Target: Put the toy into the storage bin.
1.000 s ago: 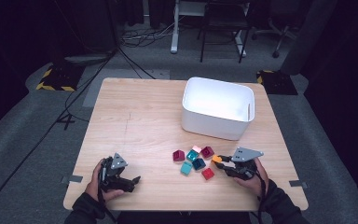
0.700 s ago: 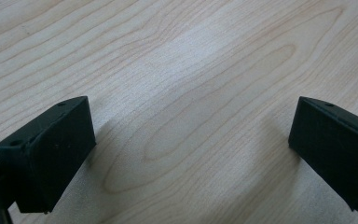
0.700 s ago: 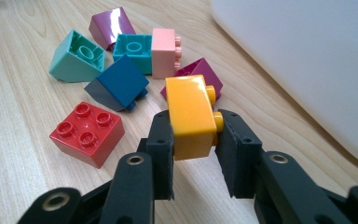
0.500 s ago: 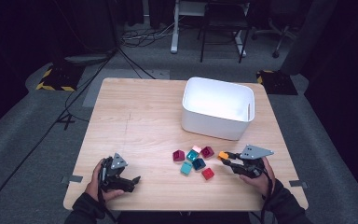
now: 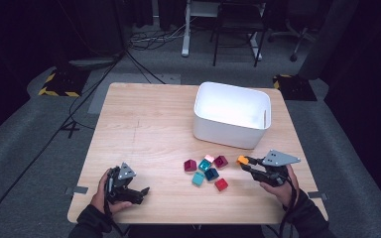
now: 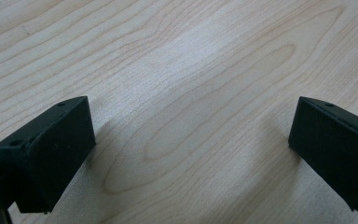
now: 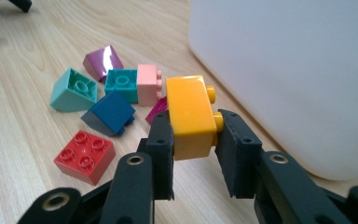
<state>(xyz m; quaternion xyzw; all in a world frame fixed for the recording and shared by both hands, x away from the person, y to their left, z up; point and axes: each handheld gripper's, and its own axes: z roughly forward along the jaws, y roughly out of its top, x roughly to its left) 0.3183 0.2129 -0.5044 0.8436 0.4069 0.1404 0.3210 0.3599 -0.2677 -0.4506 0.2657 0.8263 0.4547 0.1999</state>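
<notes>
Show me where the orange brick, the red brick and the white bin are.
orange brick (image 7: 189, 114), right gripper view, its front face.
red brick (image 7: 85, 156), right gripper view, its studded top.
white bin (image 5: 228, 133), high view, its near wall.

Your black right gripper (image 7: 193, 140) grips an orange-yellow brick (image 7: 189, 116). At its nine o'clock lie a red brick (image 7: 85, 156), a dark blue brick (image 7: 109, 113), a mint brick (image 7: 73, 90), a teal brick (image 7: 122, 84), a pink brick (image 7: 147, 84) and a glossy magenta brick (image 7: 103, 62). The tub (image 7: 298, 70) is white, the table (image 6: 177, 84) pale wood-grain.
</notes>
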